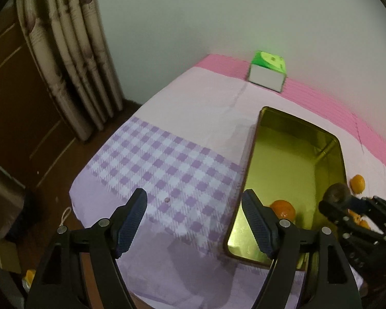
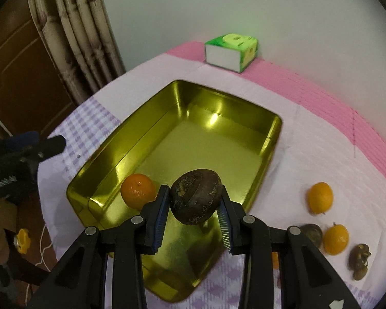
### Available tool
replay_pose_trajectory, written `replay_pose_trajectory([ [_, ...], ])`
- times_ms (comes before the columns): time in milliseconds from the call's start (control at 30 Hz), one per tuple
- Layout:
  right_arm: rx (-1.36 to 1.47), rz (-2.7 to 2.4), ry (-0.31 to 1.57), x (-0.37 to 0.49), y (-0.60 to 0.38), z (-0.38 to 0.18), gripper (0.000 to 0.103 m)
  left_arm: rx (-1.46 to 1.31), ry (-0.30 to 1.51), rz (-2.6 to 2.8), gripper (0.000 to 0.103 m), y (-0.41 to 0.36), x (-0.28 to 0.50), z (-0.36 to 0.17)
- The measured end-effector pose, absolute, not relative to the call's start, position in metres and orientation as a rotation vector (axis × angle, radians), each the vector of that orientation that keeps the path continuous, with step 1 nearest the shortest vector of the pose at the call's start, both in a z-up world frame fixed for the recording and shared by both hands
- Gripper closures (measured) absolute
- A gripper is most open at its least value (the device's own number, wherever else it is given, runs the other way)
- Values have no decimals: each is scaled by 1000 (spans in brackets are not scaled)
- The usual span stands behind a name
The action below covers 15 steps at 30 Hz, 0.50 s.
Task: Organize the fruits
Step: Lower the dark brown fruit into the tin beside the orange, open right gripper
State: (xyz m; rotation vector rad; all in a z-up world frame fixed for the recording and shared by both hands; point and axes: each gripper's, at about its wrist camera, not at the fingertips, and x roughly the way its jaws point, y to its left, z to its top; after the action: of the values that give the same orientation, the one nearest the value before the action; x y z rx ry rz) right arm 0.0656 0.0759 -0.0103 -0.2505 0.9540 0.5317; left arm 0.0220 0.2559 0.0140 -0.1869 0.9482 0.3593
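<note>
Risk one: right gripper (image 2: 194,213) clamps dark round fruit (image 2: 196,196) by thin side contact at lower centre, above gold tin (image 2: 270,152); it could roll out and miss. Mandarin (image 2: 138,191) already inside may get hit. Left gripper (image 1: 194,221) empty, jaws spread, close to tin edge. Loose oranges (image 2: 319,197) lower right.

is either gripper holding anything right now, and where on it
The right gripper pinches a dark brown round fruit by its two opposite sides, above the gold metal tray. The left gripper is open, holding nothing.
</note>
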Motion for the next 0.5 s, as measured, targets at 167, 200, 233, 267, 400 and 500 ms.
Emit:
replay_pose_trajectory([
  [167,-278,525,981,70,82,-23,69,-185,969,360,27,255,25,10],
  [200,-281,524,985,71,83,-25,69,-186,969,359,27,255,25,10],
  [233,-282,524,987,72,84,-26,69,-186,969,359,27,255,25,10],
  [267,-284,522,990,72,85,-27,69,-183,970,360,27,254,25,10],
  [400,-299,522,1001,75,90,-32,69,-174,972,352,27,252,27,10],
  [500,-309,524,1009,76,92,-35,69,-171,976,343,26,251,27,10],
])
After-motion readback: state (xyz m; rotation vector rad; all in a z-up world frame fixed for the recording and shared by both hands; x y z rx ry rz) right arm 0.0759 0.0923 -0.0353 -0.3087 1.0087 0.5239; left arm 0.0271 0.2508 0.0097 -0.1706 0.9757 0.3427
